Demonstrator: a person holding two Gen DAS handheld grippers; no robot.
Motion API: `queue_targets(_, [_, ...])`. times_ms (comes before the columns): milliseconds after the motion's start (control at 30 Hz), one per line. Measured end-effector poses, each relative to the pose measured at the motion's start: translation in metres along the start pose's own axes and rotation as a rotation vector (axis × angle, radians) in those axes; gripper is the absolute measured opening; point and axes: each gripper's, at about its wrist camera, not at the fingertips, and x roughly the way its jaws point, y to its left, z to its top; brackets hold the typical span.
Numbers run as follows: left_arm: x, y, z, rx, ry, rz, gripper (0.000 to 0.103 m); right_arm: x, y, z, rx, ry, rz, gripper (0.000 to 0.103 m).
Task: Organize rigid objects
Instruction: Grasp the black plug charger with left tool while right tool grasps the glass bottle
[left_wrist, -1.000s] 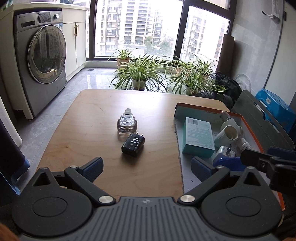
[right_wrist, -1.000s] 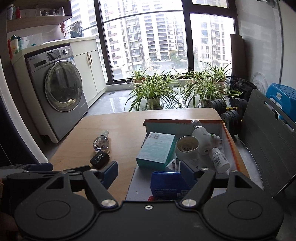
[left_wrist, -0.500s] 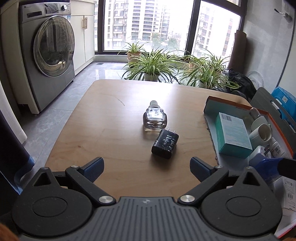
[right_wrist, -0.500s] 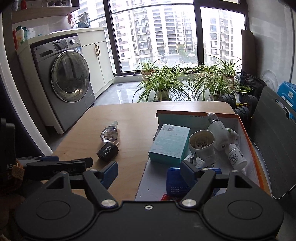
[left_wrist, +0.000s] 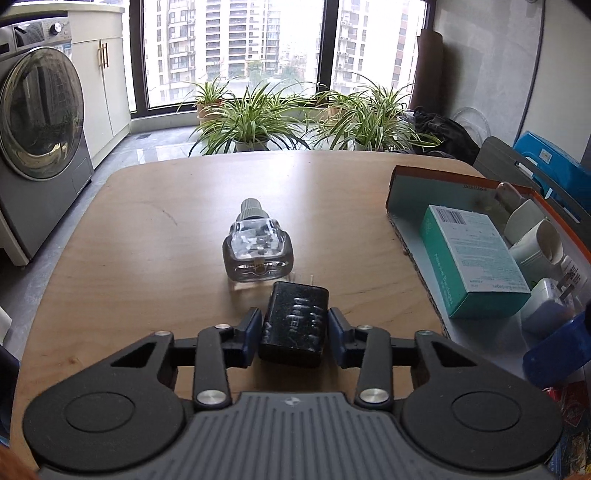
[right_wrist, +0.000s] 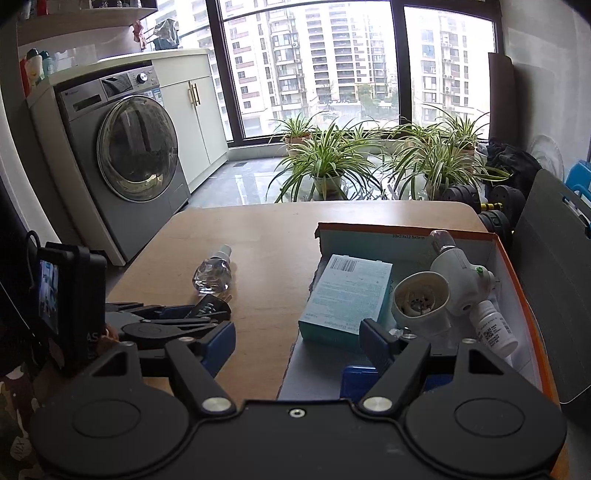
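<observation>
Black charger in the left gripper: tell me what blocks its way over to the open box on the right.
Nothing visible does. The left gripper is shut on the black charger, and bare table lies between it and the box. The glass bottle sits ahead, off that path. The box's low near wall must be cleared, probably by lifting.

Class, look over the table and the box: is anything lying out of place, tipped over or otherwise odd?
Yes. A clear glass bottle lies on its side on the bare table, outside the box. In the box a small white bottle also lies tipped over. The left gripper is shut on the black charger.
</observation>
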Motion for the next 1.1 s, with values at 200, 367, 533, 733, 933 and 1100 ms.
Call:
queue_targets(200, [-0.021,0.020,-0.010,-0.081,-0.020,-0.013,0.036,0.032,0.023,0.020,-0.032,0.012,0.055,0.087])
queue_targets(367, [-0.051,0.043,-0.020,-0.145,-0.048,0.037,0.036,0.078,0.050,0.040,-0.023,0.054,0.131,0.087])
queue_targets(533, [-0.072,0.064,-0.030,-0.220,-0.061,0.077,0.036,0.137,0.077,0.050,-0.035,0.121,0.130,0.087])
queue_targets(733, [-0.073,0.070,-0.028,-0.270,-0.065,0.090,0.036,0.182,0.094,0.052,-0.068,0.181,0.074,0.075])
queue_targets(933, [-0.078,0.067,-0.024,-0.289,-0.079,0.085,0.036,0.175,0.098,0.042,-0.093,0.159,0.075,0.061])
queue_targets(1100, [-0.087,0.063,-0.024,-0.290,-0.092,0.075,0.036,0.136,0.092,0.036,-0.108,0.114,0.093,0.061])
